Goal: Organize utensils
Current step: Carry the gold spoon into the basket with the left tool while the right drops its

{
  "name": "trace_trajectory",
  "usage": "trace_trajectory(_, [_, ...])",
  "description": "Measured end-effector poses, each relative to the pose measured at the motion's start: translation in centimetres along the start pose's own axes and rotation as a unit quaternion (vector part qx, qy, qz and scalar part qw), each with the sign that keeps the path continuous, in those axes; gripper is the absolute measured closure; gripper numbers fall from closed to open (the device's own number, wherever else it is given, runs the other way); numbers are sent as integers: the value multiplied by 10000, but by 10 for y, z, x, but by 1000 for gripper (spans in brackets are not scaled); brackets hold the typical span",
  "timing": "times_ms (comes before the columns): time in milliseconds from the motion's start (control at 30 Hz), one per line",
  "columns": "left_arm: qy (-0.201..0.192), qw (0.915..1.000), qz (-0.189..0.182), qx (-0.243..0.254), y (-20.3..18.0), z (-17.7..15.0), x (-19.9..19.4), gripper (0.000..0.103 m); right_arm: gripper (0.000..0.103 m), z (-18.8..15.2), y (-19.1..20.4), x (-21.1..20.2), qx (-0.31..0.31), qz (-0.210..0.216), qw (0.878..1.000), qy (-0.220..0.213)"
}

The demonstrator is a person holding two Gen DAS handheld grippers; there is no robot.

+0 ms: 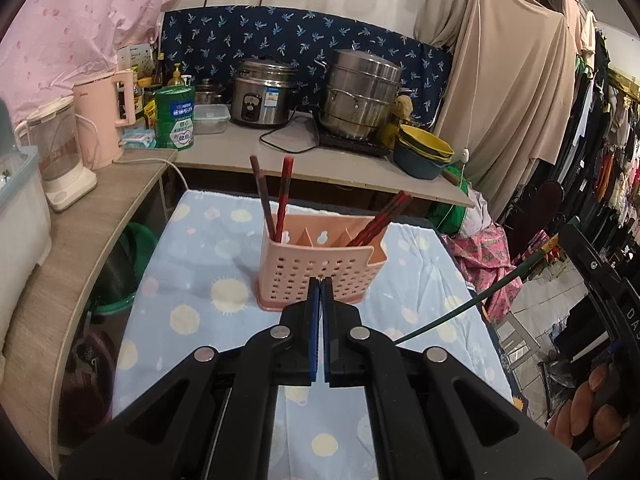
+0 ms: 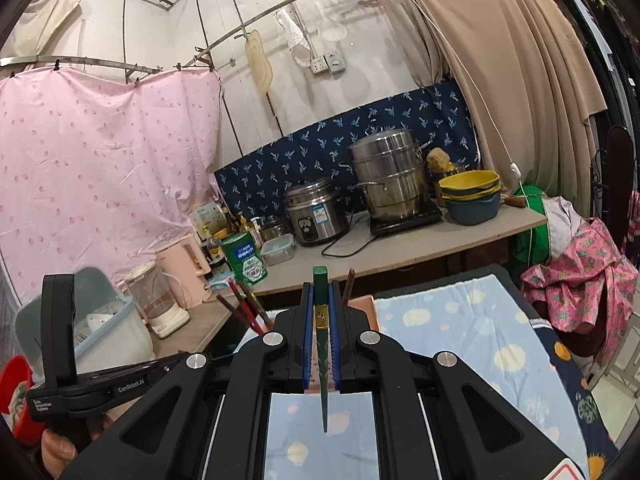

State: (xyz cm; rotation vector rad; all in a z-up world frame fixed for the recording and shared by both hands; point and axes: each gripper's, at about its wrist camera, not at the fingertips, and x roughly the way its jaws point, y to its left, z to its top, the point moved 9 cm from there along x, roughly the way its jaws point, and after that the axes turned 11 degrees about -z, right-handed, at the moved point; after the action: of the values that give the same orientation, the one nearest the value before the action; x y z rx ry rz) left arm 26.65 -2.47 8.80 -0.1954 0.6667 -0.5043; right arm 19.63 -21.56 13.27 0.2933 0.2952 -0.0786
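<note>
Two pairs of red chopsticks [image 1: 280,196] already stand in the pink caddy [image 1: 320,268], so the right claw [image 2: 321,316] pinches a green chopstick [image 2: 322,344] to add, while the left claw [image 1: 320,292] waits closed and empty.

A pink curtain [image 2: 100,168] hangs left of a white wall [image 2: 256,12]; navy cloth [image 2: 320,156] backs a wooden counter [image 2: 420,248], beige drapes [image 2: 520,80] right.

Left claw [image 1: 320,280] closed, pads together; right claw [image 2: 321,286] clamped, pads [image 2: 307,336] nearly meeting
</note>
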Motion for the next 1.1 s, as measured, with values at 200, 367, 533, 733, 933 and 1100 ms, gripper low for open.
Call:
trace_trajectory(200, [-159,9998,31,134,-7,48,18,102,96,50,16,32,-7,-10,9994,-350])
trace_trajectory(367, [-155,9999,33,69,-1,71,45,102,96,74,30,67,-1,-32,9987,-511])
trace_trajectory(533, [-41,9999,98,-11,13,74,68,102,96,75,42,103,-61,-60,9992,-396])
trace_trajectory(733, [215,9996,126,-162,30,60,95,102,96,40,47,145,-190,-105,9997,73])
trace_trajectory(933, [304,9992,169,-199,39,52,110,102,96,7,45,168,-217,-116,9986,465])
trace_trajectory(1100, [252,9992,281,-145,39,53,113,100,95,-8,47,177,-250,-81,9972,695])
